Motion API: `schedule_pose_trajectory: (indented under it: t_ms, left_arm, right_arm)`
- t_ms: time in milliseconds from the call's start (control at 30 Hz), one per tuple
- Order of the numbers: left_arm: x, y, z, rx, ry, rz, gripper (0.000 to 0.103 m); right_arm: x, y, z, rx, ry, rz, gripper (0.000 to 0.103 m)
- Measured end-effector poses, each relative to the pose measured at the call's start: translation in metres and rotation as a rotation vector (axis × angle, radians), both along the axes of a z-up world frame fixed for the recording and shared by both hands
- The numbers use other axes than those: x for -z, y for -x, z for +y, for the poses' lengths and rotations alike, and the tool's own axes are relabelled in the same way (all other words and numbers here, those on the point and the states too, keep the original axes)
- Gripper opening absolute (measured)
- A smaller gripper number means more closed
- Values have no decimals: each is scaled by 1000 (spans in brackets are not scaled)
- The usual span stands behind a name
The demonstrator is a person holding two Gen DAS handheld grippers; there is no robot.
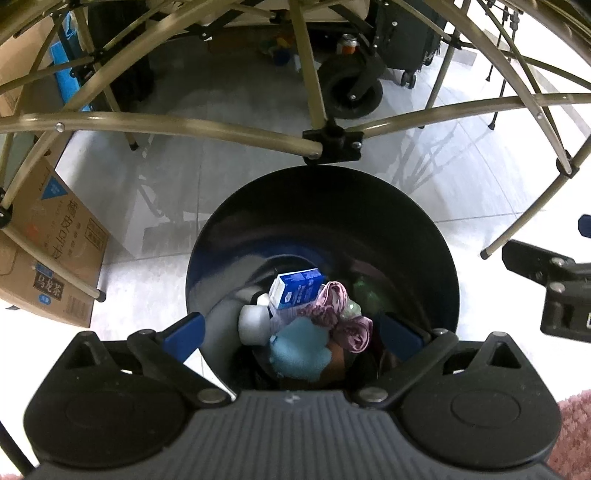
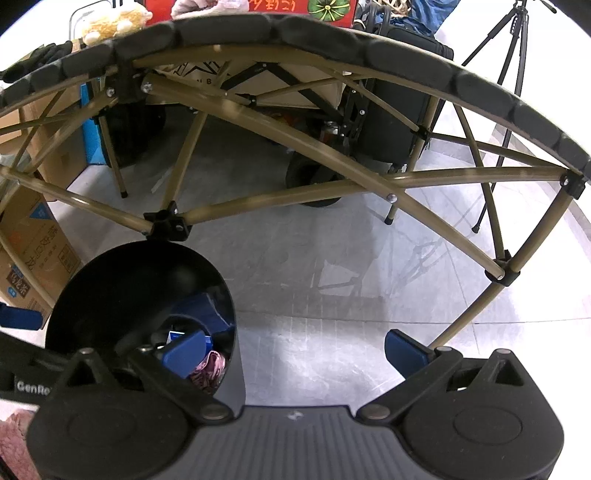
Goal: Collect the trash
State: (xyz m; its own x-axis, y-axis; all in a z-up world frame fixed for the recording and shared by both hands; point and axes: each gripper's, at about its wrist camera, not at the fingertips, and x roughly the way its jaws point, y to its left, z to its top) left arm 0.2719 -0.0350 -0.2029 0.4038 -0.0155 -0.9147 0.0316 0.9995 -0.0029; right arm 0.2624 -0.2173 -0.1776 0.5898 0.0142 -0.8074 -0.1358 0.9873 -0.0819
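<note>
pale glossy floor tiles (image 2: 332, 280) lay under a folding table frame (image 1: 184, 123) of tan metal tubes joined by black plastic brackets. a round black trash bin (image 1: 424, 221) with smooth, shiny inner walls stood on the tiles just below 1 bracket.

the left wrist view looked straight down into the bin. it showed a blue and white carton (image 1: 295, 288), a crumpled pink wrapper (image 1: 332, 304), a white cup (image 1: 253, 325) and a soft light blue wad (image 1: 299, 347), all lying together at the bottom. the left gripper (image 1: 291, 330) hung over the bin mouth, its blue-padded fingers (image 1: 184, 330) spread wide with nothing between them. printed cardboard boxes (image 1: 55, 251) stood at the left, and a black caster wheel (image 1: 351, 92) showed farther back.

the right wrist view saw the bin only at its left, with most of the contents hidden behind 1 finger. the right gripper (image 2: 291, 352) was over bare tile beside the bin, fingers (image 2: 404, 349) wide and empty. only this view showed the ribbed black table edge (image 2: 332, 33), a plush toy (image 2: 110, 22) and a black tripod (image 2: 513, 74).
</note>
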Motion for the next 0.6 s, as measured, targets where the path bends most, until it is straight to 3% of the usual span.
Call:
schedule_pose_trajectory:
  t_ms: [233,500,600]
  left_arm:
    - [-14,11,-1,12,-35,40,103]
    - [-51,29,7,1,-49,-11,103]
    - [-66,35,10,-5,-46,-34,103]
  right_arm:
    - [-18,11,5,-21,-10,-26,103]
    - [-43,26,5,-39,-44,-60,103]
    - [-54,33,3,-56,-104,-57,103]
